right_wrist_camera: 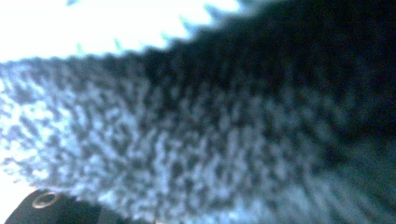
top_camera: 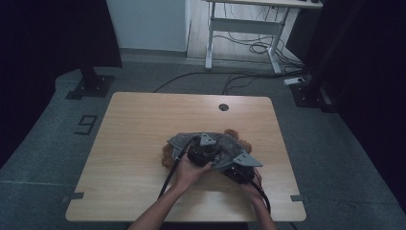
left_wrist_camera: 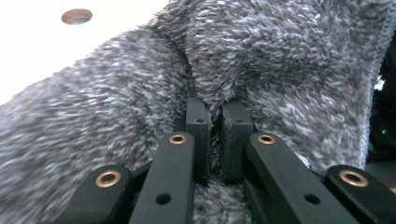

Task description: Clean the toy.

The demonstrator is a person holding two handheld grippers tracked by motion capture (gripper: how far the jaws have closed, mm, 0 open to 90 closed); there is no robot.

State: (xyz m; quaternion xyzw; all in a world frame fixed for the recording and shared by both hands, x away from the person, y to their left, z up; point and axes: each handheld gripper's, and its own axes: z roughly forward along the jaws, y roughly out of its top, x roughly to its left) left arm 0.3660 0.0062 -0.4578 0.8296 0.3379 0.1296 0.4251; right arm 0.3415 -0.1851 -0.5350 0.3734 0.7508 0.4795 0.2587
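A grey fuzzy cloth (top_camera: 225,143) lies bunched over a brown plush toy (top_camera: 167,156) near the middle of the wooden table (top_camera: 143,120). My left gripper (top_camera: 203,149) is on top of the heap, held by a hand. In the left gripper view, the left gripper (left_wrist_camera: 215,112) is shut on a pinched fold of the grey cloth (left_wrist_camera: 280,70). My right gripper (top_camera: 238,165) sits at the heap's near right, its jaws hidden under the cloth. In the right gripper view, the blurred cloth (right_wrist_camera: 196,140) is pressed close to the camera, and its jaws' state is unreadable.
A round cable hole (top_camera: 223,107) sits in the table's far edge, also visible as the hole (left_wrist_camera: 77,16) beyond the cloth. On the floor behind are a white desk frame (top_camera: 244,28), loose cables (top_camera: 239,79) and two black stand bases (top_camera: 91,86) (top_camera: 309,93).
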